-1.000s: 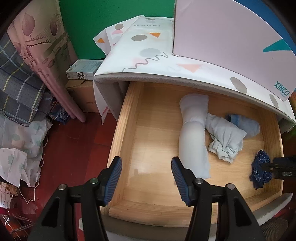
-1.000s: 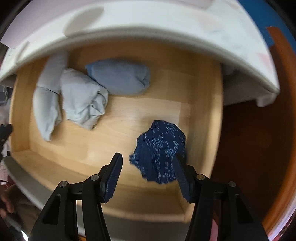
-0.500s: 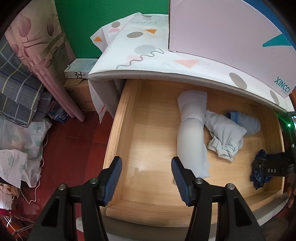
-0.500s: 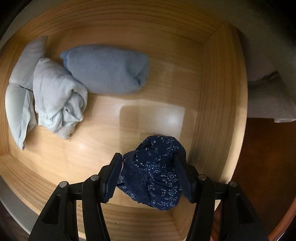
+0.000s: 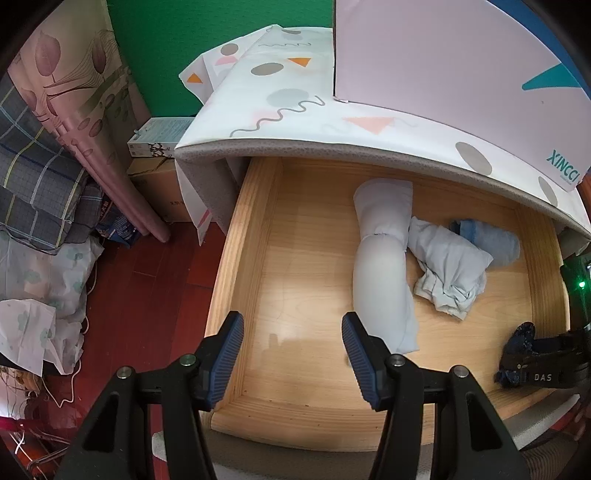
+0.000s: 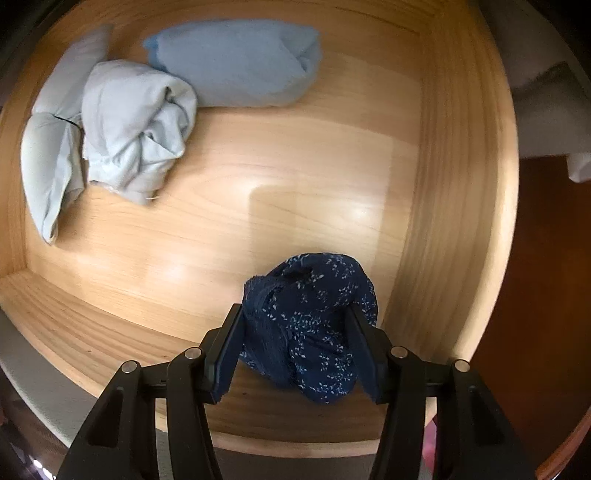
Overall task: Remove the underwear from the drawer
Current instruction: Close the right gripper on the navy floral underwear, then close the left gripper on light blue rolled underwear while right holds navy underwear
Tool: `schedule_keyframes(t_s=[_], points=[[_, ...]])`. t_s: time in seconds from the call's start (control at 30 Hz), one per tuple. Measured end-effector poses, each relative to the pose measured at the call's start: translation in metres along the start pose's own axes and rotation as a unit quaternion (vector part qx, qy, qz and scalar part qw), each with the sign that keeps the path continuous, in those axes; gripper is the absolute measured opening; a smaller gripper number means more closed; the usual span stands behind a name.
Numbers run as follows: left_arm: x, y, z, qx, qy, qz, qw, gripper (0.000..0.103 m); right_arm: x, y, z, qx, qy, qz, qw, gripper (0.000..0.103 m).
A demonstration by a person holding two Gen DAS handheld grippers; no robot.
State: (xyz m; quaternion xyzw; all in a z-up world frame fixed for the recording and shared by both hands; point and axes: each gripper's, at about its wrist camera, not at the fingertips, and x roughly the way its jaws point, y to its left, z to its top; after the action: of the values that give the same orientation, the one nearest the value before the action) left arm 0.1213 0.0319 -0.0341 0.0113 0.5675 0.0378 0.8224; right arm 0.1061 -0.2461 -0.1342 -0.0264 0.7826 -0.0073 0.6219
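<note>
In the drawer's (image 6: 436, 155) front right corner: navy underwear (image 6: 314, 325), right gripper (image 6: 295, 350) fingers closing around it; squeeze fully before you lift.

Green wall (image 5: 221, 33), red wooden floor (image 5: 147, 295) (pink curtain (image 5: 85, 110) beside).

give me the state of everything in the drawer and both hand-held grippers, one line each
drawer: pulled open
dark blue patterned underwear: bunched up near the drawer's front right corner, between the right fingers
right hand-held gripper: closing, fingers on both sides of the underwear
left hand-held gripper: open, holding nothing
pale grey roll: rolled, lying flat
light crumpled garment: loosely bunched
blue folded garment: folded
</note>
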Motion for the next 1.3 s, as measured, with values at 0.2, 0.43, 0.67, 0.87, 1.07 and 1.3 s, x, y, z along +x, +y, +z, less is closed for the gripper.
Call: schedule_keyframes(t_s=[0.2, 0.43, 0.67, 0.87, 1.07, 1.3], points=[[0.003, -0.002, -0.001, 0.004, 0.01, -0.008, 0.9999, 0.057, 0.014, 0.004, -0.021, -0.007, 0.001, -0.024, 1.0, 0.037], [0.008, -0.011, -0.002, 0.023, 0.023, 0.0, 0.9995, 0.057, 0.017, -0.017, -0.037, 0.005, 0.01, 0.002, 1.0, 0.03], [0.015, -0.036, 0.005, 0.064, 0.021, 0.005, 0.9977, 0.057, 0.016, -0.029, -0.04, 0.015, 0.0, 0.012, 1.0, 0.029], [0.019, -0.061, 0.021, 0.091, 0.008, -0.002, 0.9958, 0.057, 0.023, -0.028, -0.04, 0.017, -0.005, 0.016, 1.0, 0.029], [0.044, -0.065, 0.038, 0.065, 0.038, 0.003, 0.9971, 0.057, 0.024, -0.033, -0.044, 0.02, -0.009, 0.022, 1.0, 0.03], [0.071, -0.076, 0.046, 0.077, 0.077, -0.001, 0.9941, 0.057, 0.014, -0.039, -0.041, 0.021, -0.011, 0.025, 0.999, 0.03]])
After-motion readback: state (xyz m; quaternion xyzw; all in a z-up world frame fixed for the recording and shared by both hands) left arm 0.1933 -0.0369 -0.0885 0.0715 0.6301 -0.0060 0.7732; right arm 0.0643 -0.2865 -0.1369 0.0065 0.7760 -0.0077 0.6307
